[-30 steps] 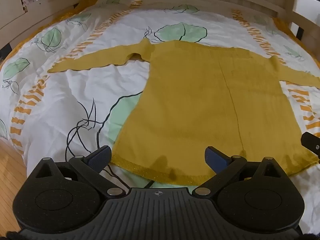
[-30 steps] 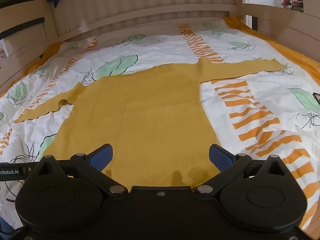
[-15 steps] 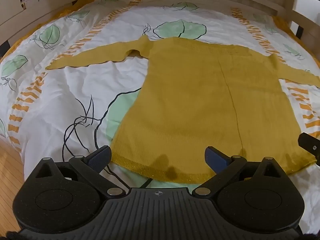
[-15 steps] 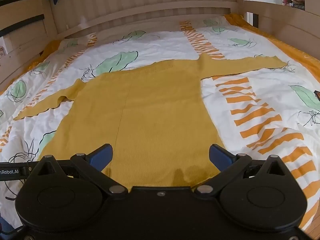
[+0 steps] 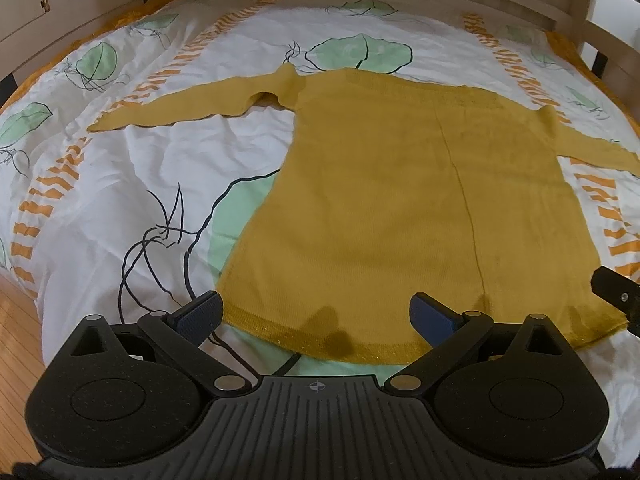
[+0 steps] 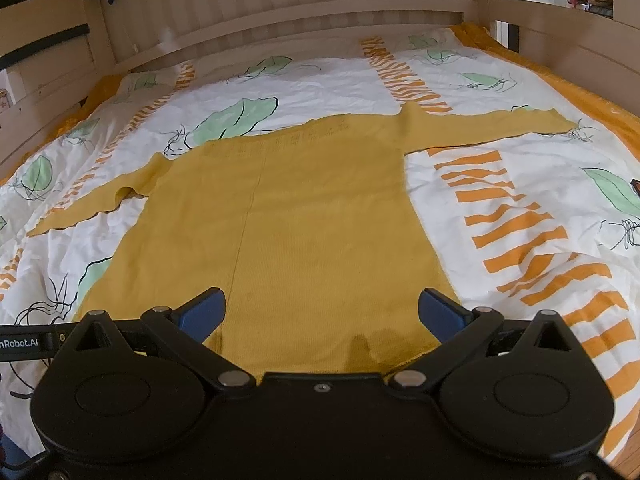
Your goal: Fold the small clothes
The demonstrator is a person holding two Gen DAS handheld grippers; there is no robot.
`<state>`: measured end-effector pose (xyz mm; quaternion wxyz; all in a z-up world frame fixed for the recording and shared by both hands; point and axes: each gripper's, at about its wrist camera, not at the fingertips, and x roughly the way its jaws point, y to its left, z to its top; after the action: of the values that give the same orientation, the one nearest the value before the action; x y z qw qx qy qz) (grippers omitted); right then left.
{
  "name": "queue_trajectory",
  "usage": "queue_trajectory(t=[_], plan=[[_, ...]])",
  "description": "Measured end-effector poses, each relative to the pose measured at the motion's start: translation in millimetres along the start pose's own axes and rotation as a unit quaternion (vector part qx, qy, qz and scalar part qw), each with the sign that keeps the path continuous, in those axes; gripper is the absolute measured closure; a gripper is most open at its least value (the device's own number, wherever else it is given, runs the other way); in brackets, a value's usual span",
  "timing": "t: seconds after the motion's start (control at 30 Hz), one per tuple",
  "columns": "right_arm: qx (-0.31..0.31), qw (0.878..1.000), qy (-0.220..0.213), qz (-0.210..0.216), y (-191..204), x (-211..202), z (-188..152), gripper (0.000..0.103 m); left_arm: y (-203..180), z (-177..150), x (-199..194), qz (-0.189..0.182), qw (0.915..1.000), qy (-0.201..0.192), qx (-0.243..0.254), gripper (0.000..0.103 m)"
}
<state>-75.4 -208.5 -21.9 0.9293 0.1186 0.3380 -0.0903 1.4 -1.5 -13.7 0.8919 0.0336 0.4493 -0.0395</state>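
A small mustard-yellow long-sleeved sweater (image 5: pixel 400 200) lies flat on the bed, both sleeves spread out sideways, hem toward me. It also shows in the right wrist view (image 6: pixel 288 220). My left gripper (image 5: pixel 316 314) is open and empty, hovering over the left part of the hem. My right gripper (image 6: pixel 322 312) is open and empty over the right part of the hem. The left sleeve (image 5: pixel 180 108) points left; the right sleeve (image 6: pixel 492 124) points right. A piece of the right gripper (image 5: pixel 618 290) shows at the left wrist view's right edge.
The sweater rests on a white duvet (image 5: pixel 120 184) with green leaves and orange stripes. A wooden bed frame with a slatted headboard (image 6: pixel 280 12) surrounds it. Wood floor (image 5: pixel 16 340) shows at the lower left.
Both grippers have drawn back and up a little, so the sweater sits farther up in each view. The jaws stay open and the sweater has not moved.
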Motion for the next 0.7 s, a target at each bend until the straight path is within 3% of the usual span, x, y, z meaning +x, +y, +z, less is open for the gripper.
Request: queue_trajectory(t=[0.7], plan=[[-0.008, 1.0, 0.007, 0.003, 6.0, 5.3, 5.6, 0.0, 2.0, 2.8, 3.5, -0.007, 0.9999, 0.009, -0.008, 0.002]])
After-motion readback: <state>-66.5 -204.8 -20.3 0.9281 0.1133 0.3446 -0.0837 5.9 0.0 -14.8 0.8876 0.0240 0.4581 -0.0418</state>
